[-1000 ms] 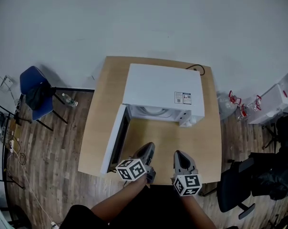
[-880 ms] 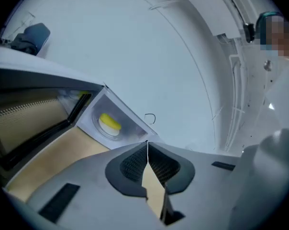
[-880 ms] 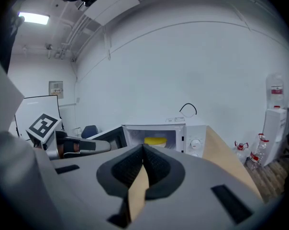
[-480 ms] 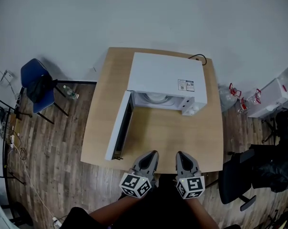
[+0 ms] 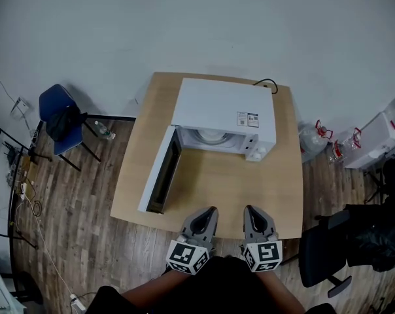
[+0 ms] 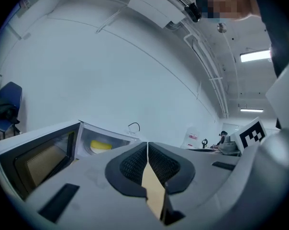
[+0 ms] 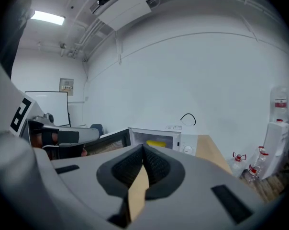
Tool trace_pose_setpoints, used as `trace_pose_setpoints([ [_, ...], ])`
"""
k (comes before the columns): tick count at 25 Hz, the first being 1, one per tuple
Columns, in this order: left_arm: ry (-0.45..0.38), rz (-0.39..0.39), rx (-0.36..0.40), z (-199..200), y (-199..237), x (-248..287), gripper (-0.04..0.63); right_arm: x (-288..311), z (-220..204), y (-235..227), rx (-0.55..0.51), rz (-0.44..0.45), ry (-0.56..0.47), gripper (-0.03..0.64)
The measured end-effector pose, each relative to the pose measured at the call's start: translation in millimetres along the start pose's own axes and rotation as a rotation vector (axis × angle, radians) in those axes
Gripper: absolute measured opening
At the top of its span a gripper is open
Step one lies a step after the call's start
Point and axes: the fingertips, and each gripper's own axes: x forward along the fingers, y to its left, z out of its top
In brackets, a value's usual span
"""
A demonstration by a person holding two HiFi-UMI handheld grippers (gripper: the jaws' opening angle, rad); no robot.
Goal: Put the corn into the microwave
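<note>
The white microwave (image 5: 222,113) stands on the wooden table (image 5: 250,188) with its door (image 5: 159,170) swung open to the left. The yellow corn (image 6: 100,145) lies inside the cavity on the white turntable, and it also shows in the right gripper view (image 7: 156,142). From the head view only the turntable (image 5: 210,136) shows inside. My left gripper (image 5: 209,210) and right gripper (image 5: 252,209) hover side by side at the table's front edge, well short of the microwave. Both are shut with nothing between their jaws, which point level toward the open oven.
A blue chair (image 5: 61,120) with a dark bag stands left of the table. A black office chair (image 5: 328,254) sits at the right front. Water bottles (image 5: 327,141) and a white box (image 5: 380,136) stand to the right. A black cable (image 5: 264,84) runs behind the microwave.
Both grippers have drawn back from over the table to its front edge and risen. The left one has rolled upright. The door stays open and the corn has not moved.
</note>
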Motion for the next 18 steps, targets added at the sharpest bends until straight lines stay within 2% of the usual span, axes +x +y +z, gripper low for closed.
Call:
trace_pose_setpoints([
  [8, -0.012, 0.053, 0.056, 2, -28, -9, 0.017, -35, 3, -27, -0.017, 0.022, -0.033, 0.060],
  [18, 0.010, 0.150, 0.034, -13, -73, -21, 0.017, -80, 7, -33, -0.040, 0.072, -0.079, 0.060],
])
